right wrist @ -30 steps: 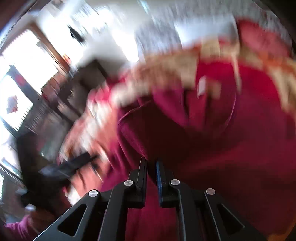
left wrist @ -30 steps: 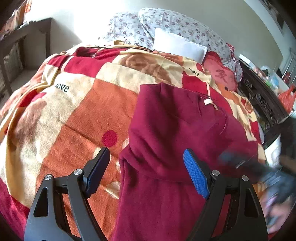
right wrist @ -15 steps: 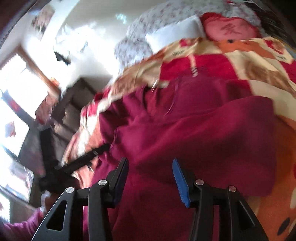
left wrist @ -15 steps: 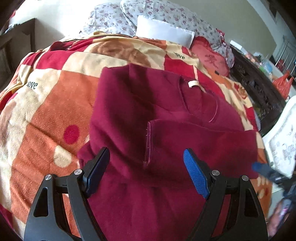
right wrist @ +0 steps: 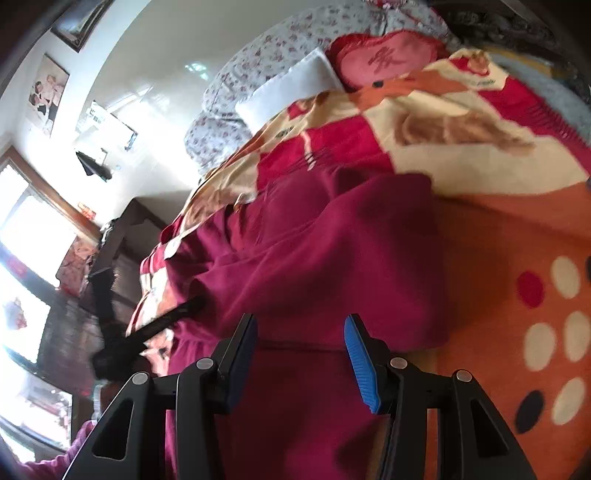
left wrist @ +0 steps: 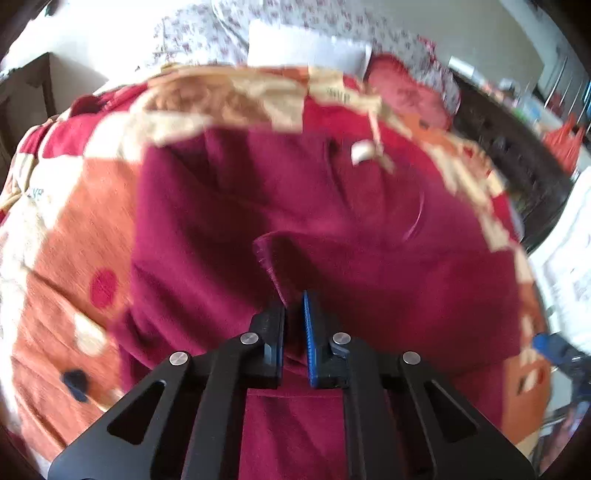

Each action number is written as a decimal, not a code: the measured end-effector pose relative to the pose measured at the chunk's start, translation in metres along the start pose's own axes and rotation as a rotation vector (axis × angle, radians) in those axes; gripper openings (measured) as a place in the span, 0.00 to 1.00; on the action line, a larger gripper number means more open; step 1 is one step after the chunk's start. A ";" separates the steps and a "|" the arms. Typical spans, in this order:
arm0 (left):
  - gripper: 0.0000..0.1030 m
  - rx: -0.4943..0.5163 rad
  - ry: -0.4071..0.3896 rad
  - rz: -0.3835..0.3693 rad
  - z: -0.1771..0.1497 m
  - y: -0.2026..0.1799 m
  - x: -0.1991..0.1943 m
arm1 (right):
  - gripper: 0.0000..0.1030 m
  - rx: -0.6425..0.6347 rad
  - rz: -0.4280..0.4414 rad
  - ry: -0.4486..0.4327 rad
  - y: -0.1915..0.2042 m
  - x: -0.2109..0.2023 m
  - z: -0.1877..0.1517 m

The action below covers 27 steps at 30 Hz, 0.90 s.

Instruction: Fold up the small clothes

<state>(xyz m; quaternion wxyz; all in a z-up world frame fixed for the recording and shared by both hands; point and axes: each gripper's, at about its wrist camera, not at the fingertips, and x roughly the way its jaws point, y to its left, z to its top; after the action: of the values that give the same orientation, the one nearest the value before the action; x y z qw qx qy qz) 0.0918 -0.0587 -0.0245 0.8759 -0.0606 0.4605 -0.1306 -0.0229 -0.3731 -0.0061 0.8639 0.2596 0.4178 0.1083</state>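
Note:
A maroon sweater [left wrist: 332,236] lies spread on the patterned bed blanket [left wrist: 62,236], with one sleeve folded across its body. My left gripper [left wrist: 293,317] is shut on the cuff end of that folded sleeve [left wrist: 271,258]. In the right wrist view the sweater [right wrist: 332,258] fills the middle. My right gripper [right wrist: 301,354] is open and empty, held just above the sweater's lower part. The left gripper shows there as a dark blurred shape [right wrist: 147,332] at the left.
Floral pillows [left wrist: 229,33], a white pillow [left wrist: 306,48] and a red cushion [left wrist: 406,92] lie at the head of the bed. Dark wooden furniture [left wrist: 509,140] stands along the right side. A dark cabinet [right wrist: 122,251] and bright windows are at the left in the right wrist view.
My left gripper has closed on the sleeve cuff; it was open before. My right gripper, shut a second ago, has opened, let go of the sleeve and drawn back.

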 end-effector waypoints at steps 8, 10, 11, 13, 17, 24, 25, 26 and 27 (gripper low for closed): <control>0.07 -0.018 -0.069 0.050 0.023 0.039 -0.027 | 0.46 -0.062 -0.078 -0.053 0.012 0.006 0.023; 0.07 -0.021 -0.038 0.082 0.015 0.043 -0.014 | 0.46 -0.089 -0.117 -0.046 0.017 0.018 0.027; 0.07 -0.039 -0.039 0.098 0.011 0.047 -0.009 | 0.46 -0.104 -0.127 -0.043 0.019 0.026 0.030; 0.07 -0.063 -0.033 0.136 0.003 0.056 -0.003 | 0.46 -0.130 -0.171 -0.014 0.019 0.045 0.036; 0.07 -0.086 -0.014 0.161 -0.007 0.067 0.006 | 0.46 -0.156 -0.244 0.032 0.009 0.075 0.044; 0.07 -0.071 -0.021 0.178 -0.008 0.061 -0.002 | 0.46 -0.182 -0.285 0.044 0.010 0.077 0.042; 0.07 -0.073 -0.022 0.176 -0.007 0.060 -0.004 | 0.46 -0.189 -0.285 0.045 0.013 0.073 0.040; 0.07 -0.072 -0.024 0.175 -0.006 0.059 -0.007 | 0.46 -0.205 -0.286 0.051 0.016 0.067 0.036; 0.07 -0.065 -0.031 0.177 -0.006 0.057 -0.011 | 0.46 -0.220 -0.291 0.053 0.019 0.063 0.032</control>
<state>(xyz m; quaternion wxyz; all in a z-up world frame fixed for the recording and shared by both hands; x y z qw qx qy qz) 0.0908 -0.0005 -0.0327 0.8887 -0.0500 0.4542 -0.0366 0.0425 -0.3430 -0.0208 0.8823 0.0976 0.4592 0.0338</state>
